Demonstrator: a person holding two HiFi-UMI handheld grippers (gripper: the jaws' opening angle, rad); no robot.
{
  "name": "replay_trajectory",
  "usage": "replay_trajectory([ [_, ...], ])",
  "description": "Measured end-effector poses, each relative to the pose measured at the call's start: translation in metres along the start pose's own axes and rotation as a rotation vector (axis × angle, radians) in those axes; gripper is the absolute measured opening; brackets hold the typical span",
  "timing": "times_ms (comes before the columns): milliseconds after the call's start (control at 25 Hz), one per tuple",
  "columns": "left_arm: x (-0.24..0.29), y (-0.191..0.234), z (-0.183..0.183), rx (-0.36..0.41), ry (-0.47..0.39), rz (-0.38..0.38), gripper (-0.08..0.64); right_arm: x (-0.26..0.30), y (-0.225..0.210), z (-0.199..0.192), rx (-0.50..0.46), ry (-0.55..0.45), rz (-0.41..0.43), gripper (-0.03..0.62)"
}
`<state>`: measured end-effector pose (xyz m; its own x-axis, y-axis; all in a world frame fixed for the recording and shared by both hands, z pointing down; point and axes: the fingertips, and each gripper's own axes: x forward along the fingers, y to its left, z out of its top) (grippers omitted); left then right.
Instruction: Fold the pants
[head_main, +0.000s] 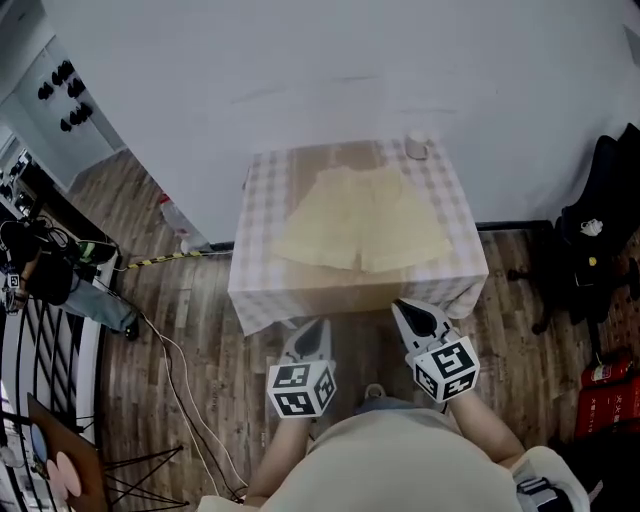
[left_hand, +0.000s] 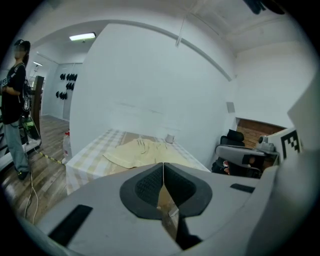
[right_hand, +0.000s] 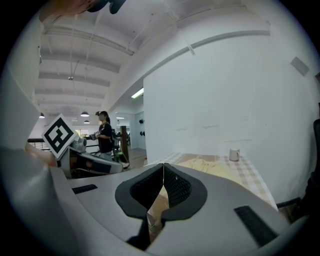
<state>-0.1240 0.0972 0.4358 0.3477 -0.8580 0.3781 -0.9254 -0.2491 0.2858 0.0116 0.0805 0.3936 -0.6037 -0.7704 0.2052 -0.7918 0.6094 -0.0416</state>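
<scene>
Pants flat on table, beyond both jaws

You have nothing readable here: the cubes on your left gripper and right gripper show only square patterns.

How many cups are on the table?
1. The white cup stands at the far right corner of the checked table, just beyond the yellow pants. The pants lie flat, so no other cup seems hidden.
</scene>
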Motion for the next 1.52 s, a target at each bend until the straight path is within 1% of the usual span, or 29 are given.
replay_trajectory([
  [240,0.031,0.013,0.009,-0.022,0.001,0.047,0.006,0.031,-0.023,0.004,0.000,0.003,0.041,0.000],
  [480,0.045,0.034,0.009,-0.037,0.016,0.099,0.006,0.053,-0.026,-0.006,0.023,0.037,0.079,0.001],
  [640,0.060,0.060,0.010,-0.054,0.030,0.141,0.006,0.070,-0.030,-0.009,0.024,0.053,0.088,0.000],
  [800,0.081,0.085,0.014,-0.059,0.033,0.163,0.006,0.090,-0.044,-0.011,0.021,0.065,0.073,0.001],
  [920,0.105,0.106,0.022,-0.065,0.029,0.183,0.006,0.113,-0.059,-0.006,0.016,0.065,0.058,0.000],
  [1080,0.130,0.137,0.031,-0.067,0.031,0.214,0.006,0.150,-0.065,0.004,-0.009,0.064,0.074,0.000],
  [1280,0.158,0.175,0.030,-0.070,0.071,0.248,0.006,0.196,-0.069,0.015,-0.019,0.073,0.090,0.000],
  [1520,0.182,0.220,0.020,-0.101,0.124,0.282,0.006,0.237,-0.063,0.019,-0.029,0.095,0.112,0.000],
])
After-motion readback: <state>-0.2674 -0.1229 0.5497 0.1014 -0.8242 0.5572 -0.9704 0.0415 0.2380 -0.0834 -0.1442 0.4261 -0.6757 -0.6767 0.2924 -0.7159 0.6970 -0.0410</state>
